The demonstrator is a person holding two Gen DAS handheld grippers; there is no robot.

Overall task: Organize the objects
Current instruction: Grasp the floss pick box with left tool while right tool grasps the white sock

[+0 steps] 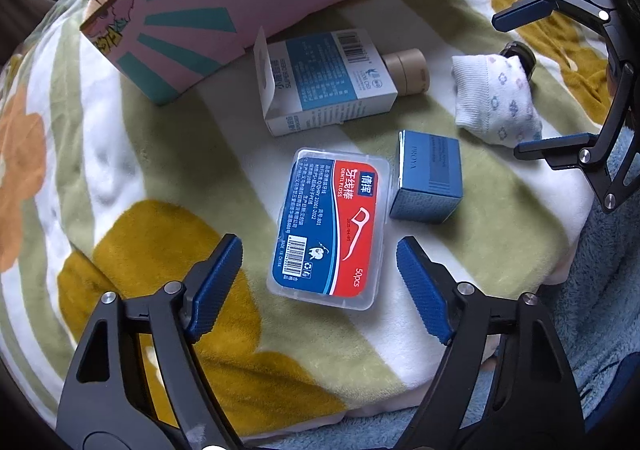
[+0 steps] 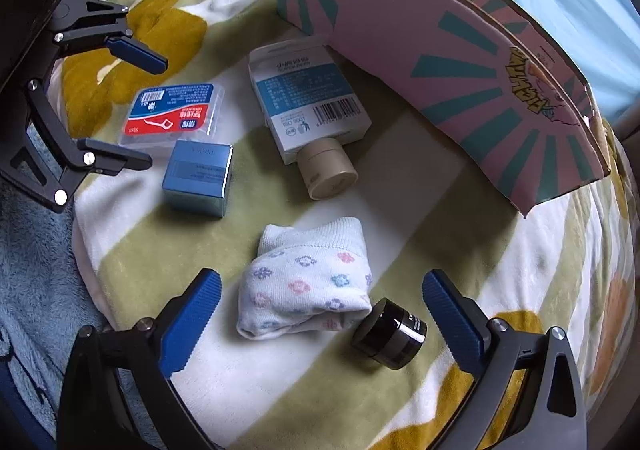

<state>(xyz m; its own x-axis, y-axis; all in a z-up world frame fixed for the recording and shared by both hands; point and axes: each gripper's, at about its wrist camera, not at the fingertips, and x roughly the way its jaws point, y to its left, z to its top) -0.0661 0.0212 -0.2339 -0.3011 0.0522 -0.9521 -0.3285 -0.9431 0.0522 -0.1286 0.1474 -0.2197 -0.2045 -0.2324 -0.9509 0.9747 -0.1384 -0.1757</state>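
While both tools hang over the flowered blanket (image 1: pixel 120 153), the left hand-held gripper (image 1: pixel 320 282) stands wide, its pads either side of the dental floss case (image 1: pixel 330 226) without touching it. Just beside that case lies a small blue box (image 1: pixel 428 177), and beyond it a white and blue carton (image 1: pixel 324 77) with a tan jar (image 1: pixel 406 71) at its end. The right hand-held gripper (image 2: pixel 320 314) is wide too, over a folded sock (image 2: pixel 308 282) and black jar (image 2: pixel 390 334), both well apart from the floss case.

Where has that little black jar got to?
In the right wrist view the black jar lies on its side on the blanket, touching the lower right edge of the rolled sock, between the open fingers of the right tool.
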